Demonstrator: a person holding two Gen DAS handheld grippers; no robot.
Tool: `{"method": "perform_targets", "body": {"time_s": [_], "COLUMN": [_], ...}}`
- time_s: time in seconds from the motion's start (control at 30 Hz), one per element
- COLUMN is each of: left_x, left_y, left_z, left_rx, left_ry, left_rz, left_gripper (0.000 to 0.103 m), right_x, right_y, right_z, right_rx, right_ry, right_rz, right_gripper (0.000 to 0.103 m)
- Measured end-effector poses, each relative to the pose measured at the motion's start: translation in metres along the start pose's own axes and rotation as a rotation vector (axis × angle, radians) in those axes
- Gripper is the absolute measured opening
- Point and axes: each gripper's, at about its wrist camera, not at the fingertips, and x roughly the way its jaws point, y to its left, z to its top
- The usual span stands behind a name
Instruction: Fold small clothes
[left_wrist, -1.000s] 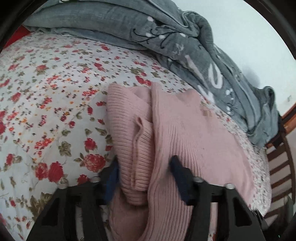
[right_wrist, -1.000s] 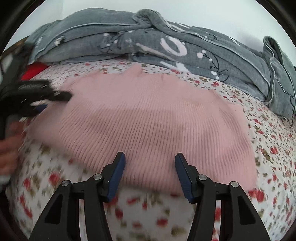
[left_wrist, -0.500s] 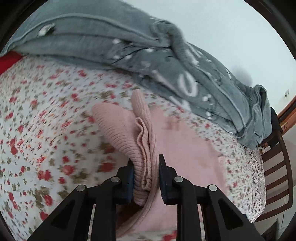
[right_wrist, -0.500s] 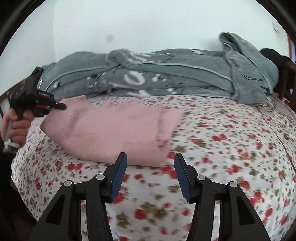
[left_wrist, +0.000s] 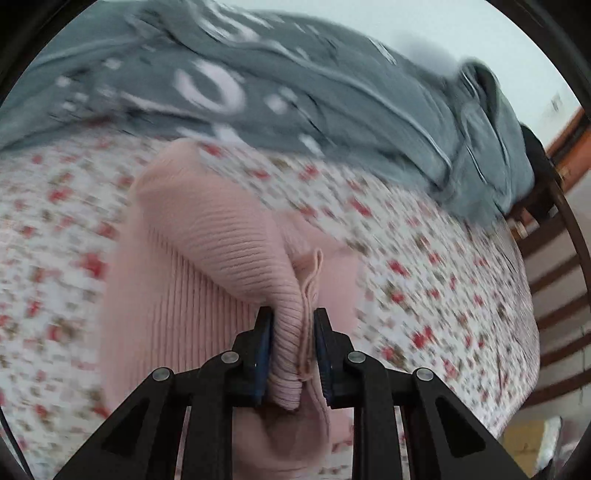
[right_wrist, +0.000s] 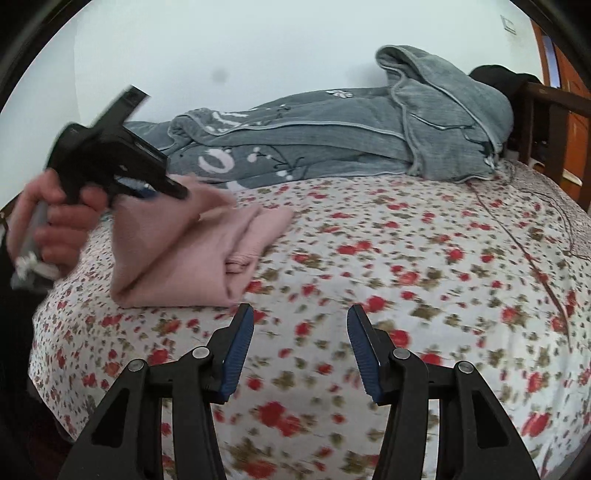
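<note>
Left gripper clamps a bunched fold of the pink ribbed sweater.
Right gripper gapes empty over the floral sheet; sweater's lower end hidden behind the left fingers.

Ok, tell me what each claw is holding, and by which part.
Left claw pinches the pink ribbed knit sweater by a bunched folded edge. Right claw holds nothing.

Grey blanket lies along floral bedsheet.

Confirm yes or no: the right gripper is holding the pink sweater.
No. The right gripper stands open above the floral sheet, apart from the pink sweater.
</note>
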Motion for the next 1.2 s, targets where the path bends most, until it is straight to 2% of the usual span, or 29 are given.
{"method": "perform_targets", "body": {"time_s": [0.03, 0.1, 0.13, 0.17, 0.23, 0.3, 0.33, 0.43, 0.5, 0.63, 0.8, 0.93, 0.97, 1.0, 1.03, 1.07, 1.1, 1.2], "left_x": [0.006, 0.008, 0.004, -0.009, -0.034, -0.057, -0.068, -0.09, -0.099, -0.099, -0.077, -0.05, -0.04, -0.034, -0.032, -0.035, -0.037, -0.035], "left_y": [-0.004, -0.009, -0.009, -0.008, -0.002, 0.01, 0.02, 0.048, 0.07, 0.114, 0.159, 0.19, 0.198, 0.203, 0.204, 0.204, 0.202, 0.201], "left_z": [-0.004, -0.007, -0.007, -0.007, -0.006, -0.007, -0.009, -0.012, -0.012, -0.028, -0.057, -0.069, -0.073, -0.076, -0.079, -0.079, -0.08, -0.082], "left_rx": [0.006, 0.009, 0.014, 0.033, 0.076, 0.098, 0.104, 0.11, 0.107, 0.095, 0.13, 0.113, 0.102, 0.097, 0.097, 0.102, 0.108, 0.125], "left_ry": [0.025, 0.078, 0.076, 0.038, -0.051, -0.119, -0.148, -0.206, -0.232, -0.265, -0.309, -0.283, -0.269, -0.269, -0.283, -0.291, -0.296, -0.293], "left_rz": [-0.034, -0.165, -0.19, -0.206, -0.156, -0.095, -0.07, -0.005, 0.028, 0.095, 0.194, 0.17, 0.15, 0.138, 0.13, 0.12, 0.106, 0.074], "left_gripper": [0.021, 0.019, 0.02, 0.022, 0.024, 0.034, 0.035, 0.038, 0.04, 0.04, 0.042, 0.042, 0.042, 0.042, 0.042, 0.045, 0.05, 0.052], "right_x": [-0.001, -0.003, -0.002, -0.003, -0.003, -0.002, 0.001, 0.018, 0.032, 0.071, 0.121, 0.143, 0.146, 0.149, 0.152, 0.152, 0.149, 0.137], "right_y": [-0.003, -0.007, -0.009, -0.009, -0.008, -0.004, -0.001, 0.007, 0.011, 0.018, 0.038, 0.058, 0.063, 0.072, 0.077, 0.086, 0.093, 0.096], "right_z": [0.0, 0.001, 0.003, 0.005, 0.011, 0.021, 0.027, 0.044, 0.054, 0.075, 0.086, 0.085, 0.085, 0.085, 0.087, 0.088, 0.089, 0.093], "right_rx": [0.005, 0.009, 0.01, 0.012, 0.021, 0.038, 0.052, 0.111, 0.16, 0.304, 0.381, 0.362, 0.345, 0.312, 0.284, 0.235, 0.187, 0.119], "right_ry": [0.002, 0.002, 0.0, -0.004, -0.019, -0.039, -0.046, -0.042, -0.025, 0.023, 0.123, 0.146, 0.148, 0.144, 0.14, 0.134, 0.11, 0.069], "right_rz": [-0.006, -0.01, -0.008, -0.004, 0.013, 0.05, 0.075, 0.169, 0.224, 0.315, 0.344, 0.315, 0.305, 0.287, 0.275, 0.244, 0.217, 0.229], "right_gripper": [0.053, 0.053, 0.053, 0.053, 0.053, 0.053, 0.053, 0.054, 0.059, 0.065, 0.065, 0.065, 0.062, 0.055, 0.029, 0.015, 0.014, 0.013]}}
